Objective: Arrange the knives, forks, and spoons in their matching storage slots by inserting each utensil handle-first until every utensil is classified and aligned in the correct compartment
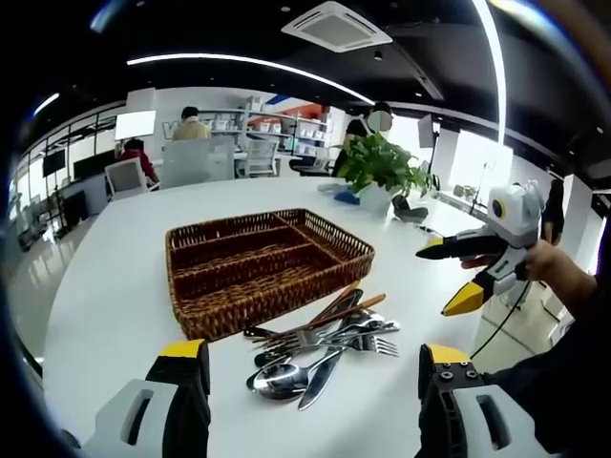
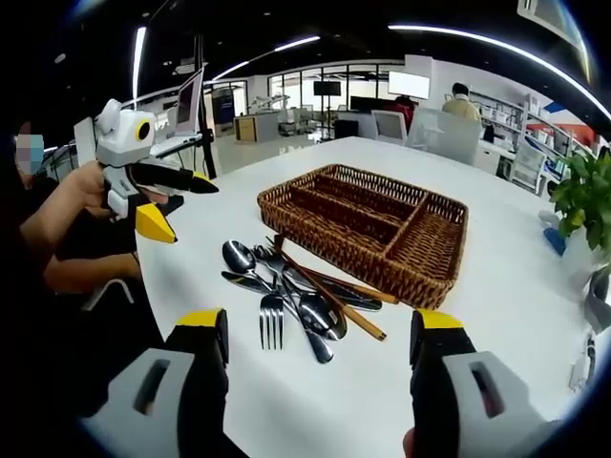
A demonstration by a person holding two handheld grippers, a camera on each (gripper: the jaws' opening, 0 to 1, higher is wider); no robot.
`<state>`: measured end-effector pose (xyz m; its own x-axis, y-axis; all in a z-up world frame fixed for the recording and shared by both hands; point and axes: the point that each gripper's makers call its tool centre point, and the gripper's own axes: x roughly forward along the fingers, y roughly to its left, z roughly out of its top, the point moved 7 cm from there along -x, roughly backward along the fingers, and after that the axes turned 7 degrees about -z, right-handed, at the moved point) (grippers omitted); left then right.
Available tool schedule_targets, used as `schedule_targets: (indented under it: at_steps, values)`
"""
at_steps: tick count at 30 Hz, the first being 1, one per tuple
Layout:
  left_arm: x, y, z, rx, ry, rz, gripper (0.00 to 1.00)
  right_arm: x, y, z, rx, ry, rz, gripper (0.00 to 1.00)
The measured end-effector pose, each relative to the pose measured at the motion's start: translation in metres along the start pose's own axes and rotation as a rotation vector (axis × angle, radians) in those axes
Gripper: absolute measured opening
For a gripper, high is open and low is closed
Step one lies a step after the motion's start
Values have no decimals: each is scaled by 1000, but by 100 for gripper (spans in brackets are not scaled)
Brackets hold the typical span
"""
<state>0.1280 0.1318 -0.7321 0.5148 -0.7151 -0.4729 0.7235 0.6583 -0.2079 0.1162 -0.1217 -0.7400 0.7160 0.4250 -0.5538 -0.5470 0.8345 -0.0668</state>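
In the left gripper view we see our left gripper with its yellow-tipped fingers spread wide and holding nothing; their lower parts are cut off by the bottom edge. Just ahead of them a heap of utensils lies on the white worktop, touching the near corner of the wicker tray. Spoons, forks and wooden-handled pieces overlap, so we cannot count them or tell knives apart. The tray's slots hold nothing that we can make out, though its near wall hides part of their floors. At right, the right gripper hangs above the worktop edge in a hand, fingers apart and bare. A plant stands beyond the tray, and seated people are far off and small.

In the right gripper view our right gripper is likewise wide open and bare, its fingers cropped below. The utensils lie between them and the tray, some handles reaching the tray's near wall. At left, the left gripper is open, held by a hand whose arm runs off into shadow. The plant is cut off at right.
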Motion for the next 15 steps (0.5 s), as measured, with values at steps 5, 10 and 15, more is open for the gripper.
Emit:
schedule_targets:
  at_steps: [5,10,15]
  values:
    - [1,-1,-4,-5,10,-4,93,1,1,-1,-1,4,7,78]
    - [2,-2,-6,-9,17,-6,92,2,2,-2,-6,9,11,77]
    - [5,-2,-11,-14,32,-8,91,2,2,-3,-6,12,13,76]
